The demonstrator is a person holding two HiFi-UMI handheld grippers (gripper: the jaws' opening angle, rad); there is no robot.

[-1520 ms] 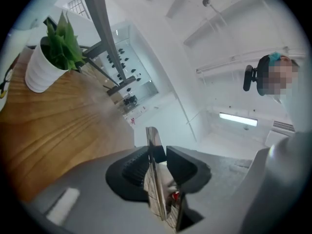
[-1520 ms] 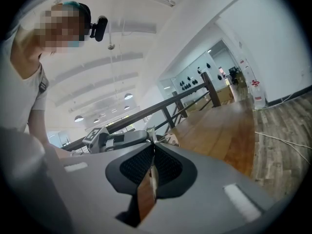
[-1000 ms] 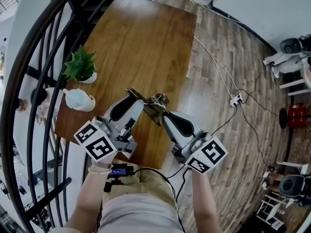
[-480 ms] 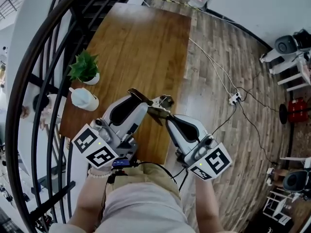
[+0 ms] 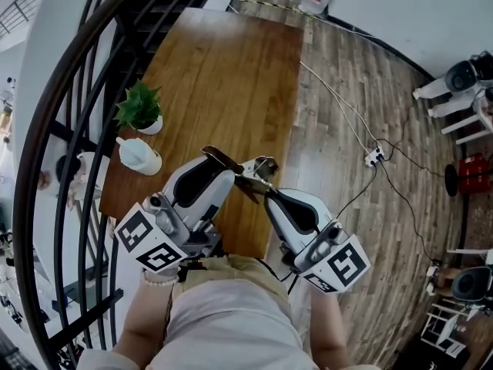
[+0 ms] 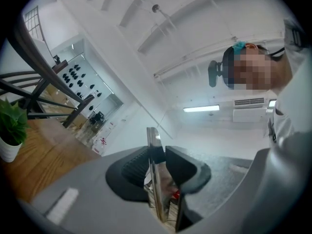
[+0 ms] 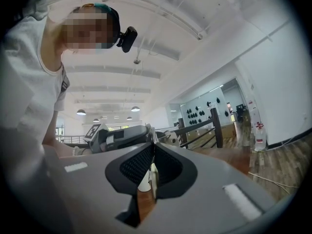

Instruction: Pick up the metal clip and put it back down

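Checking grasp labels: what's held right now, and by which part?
The metal clip, held by both grippers. The left gripper is shut on a thin flat metal blade at one side of it. The right gripper is shut on a thin metal edge at the other side.

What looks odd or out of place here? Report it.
Only the metal clip: it hangs in the air above the table's near end, one thin arm pinched in the left hand-held gripper, the other in the right hand-held gripper. Nothing on the table looks spilled or broken.

Head camera overlooks left tool (image 5: 223, 163), right tool (image 5: 264, 191); theirs seemingly tilt upward.
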